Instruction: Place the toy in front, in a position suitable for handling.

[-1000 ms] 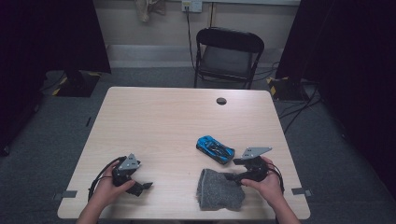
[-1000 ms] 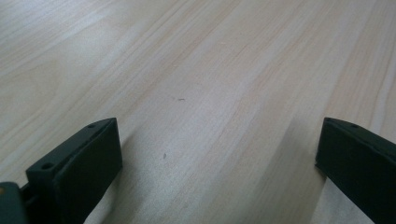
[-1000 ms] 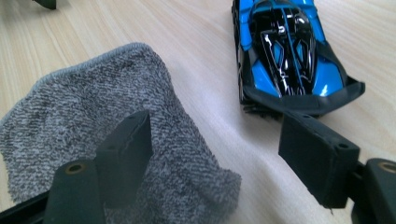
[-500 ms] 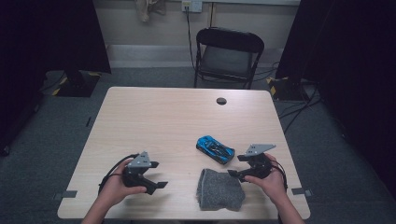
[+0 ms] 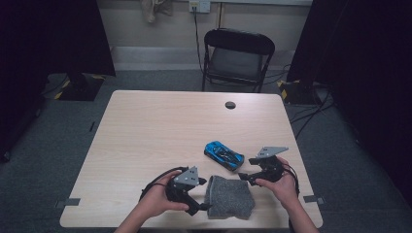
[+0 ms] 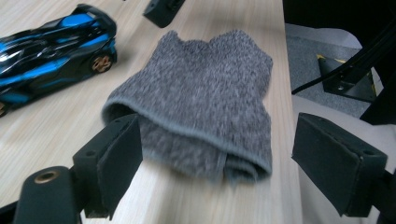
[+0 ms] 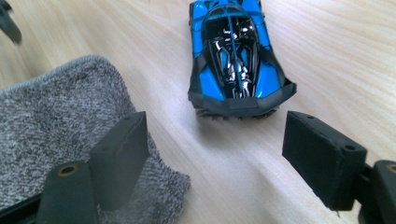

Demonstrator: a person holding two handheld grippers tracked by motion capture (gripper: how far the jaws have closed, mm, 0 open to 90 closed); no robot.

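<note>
A folded grey knitted cloth (image 5: 228, 196) lies near the table's front edge, and a blue and black toy car (image 5: 224, 156) sits just behind it. My left gripper (image 5: 200, 194) is at the cloth's left edge. Its jaws have just closed a little and stand open, with the cloth's (image 6: 205, 102) near edge between them and untouched. My right gripper (image 5: 247, 170) is at the cloth's right, open and holding nothing. In the right gripper view the car (image 7: 233, 51) lies just ahead of the jaws, and a corner of the cloth (image 7: 51, 121) is beside one jaw.
The pale wooden table (image 5: 160, 131) has a small black round object (image 5: 230, 105) near its far edge. A black folding chair (image 5: 238, 58) stands behind the table. The cloth lies close to the table's front edge. Dark curtains stand on both sides.
My left gripper has moved right along the front edge, up to the cloth's left side. The right gripper, the car and the cloth have stayed put.
</note>
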